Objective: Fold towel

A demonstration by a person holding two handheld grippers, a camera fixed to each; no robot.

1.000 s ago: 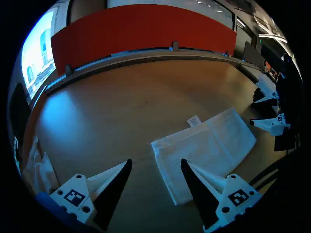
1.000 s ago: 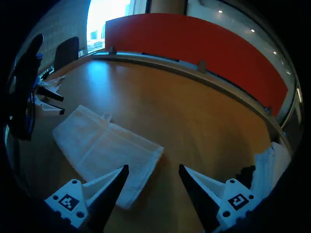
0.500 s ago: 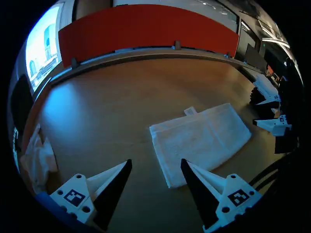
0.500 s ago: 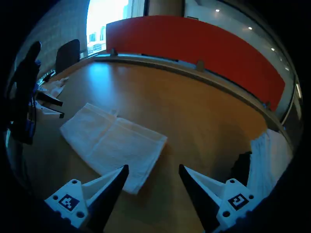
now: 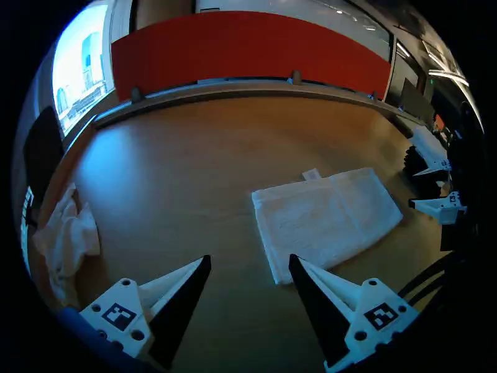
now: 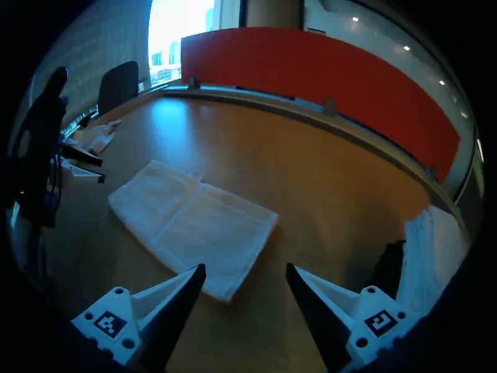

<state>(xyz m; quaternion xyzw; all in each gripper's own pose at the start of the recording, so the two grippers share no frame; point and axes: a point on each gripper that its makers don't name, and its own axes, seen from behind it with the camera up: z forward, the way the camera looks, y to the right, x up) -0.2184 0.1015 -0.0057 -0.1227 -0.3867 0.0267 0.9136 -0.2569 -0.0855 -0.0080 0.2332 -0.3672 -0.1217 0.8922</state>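
A white towel (image 5: 326,217) lies folded flat on the wooden table (image 5: 186,168), a small tag sticking out of its far edge. In the left gripper view my left gripper (image 5: 248,280) is open and empty, held back from the towel's near left corner. Farther right there, the right gripper (image 5: 428,186) shows at the towel's right end. In the right gripper view the same towel (image 6: 192,227) sits ahead and left of my open, empty right gripper (image 6: 244,286), and the left gripper (image 6: 87,166) stands past its far left end.
A crumpled white cloth (image 5: 65,239) lies at the table's left edge in the left gripper view. Another white cloth pile (image 6: 428,255) with a dark item beside it sits at the right in the right gripper view. A red partition (image 5: 248,50) backs the table. Dark chairs (image 6: 118,84) stand at the left.
Both grippers have drawn back from the towel, which lies farther from the fingertips than a second ago. The towel itself stays flat and has not been touched.
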